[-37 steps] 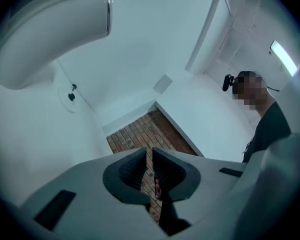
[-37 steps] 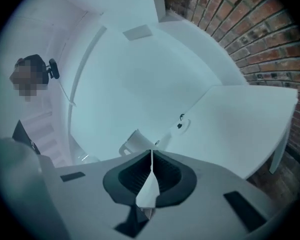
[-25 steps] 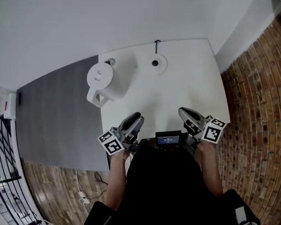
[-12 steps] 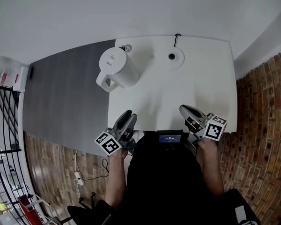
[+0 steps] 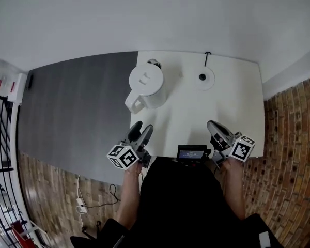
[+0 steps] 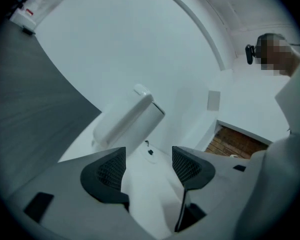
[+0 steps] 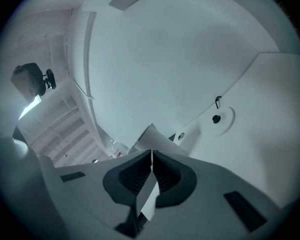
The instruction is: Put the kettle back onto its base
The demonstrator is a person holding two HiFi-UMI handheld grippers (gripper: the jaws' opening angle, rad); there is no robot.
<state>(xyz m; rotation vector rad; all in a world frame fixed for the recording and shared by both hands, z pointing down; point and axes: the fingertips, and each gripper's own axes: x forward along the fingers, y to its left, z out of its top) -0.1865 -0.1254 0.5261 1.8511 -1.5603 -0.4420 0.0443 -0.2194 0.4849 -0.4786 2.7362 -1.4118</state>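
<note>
left hand-held gripper (image 6: pixel 149 165): jaws just opened wide, nothing between | right hand-held gripper (image 7: pixel 151 166): jaws together

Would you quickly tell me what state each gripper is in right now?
Left gripper: open, its jaws have just been opening, nothing between them.
Right gripper: closed, holding nothing.

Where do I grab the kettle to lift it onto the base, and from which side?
Probably the handle: it juts from the upright kettle at its near-left, toward the left gripper. Come in from the near side with that gripper; its jaws have just been opening and stand apart, with nothing between them.
</note>
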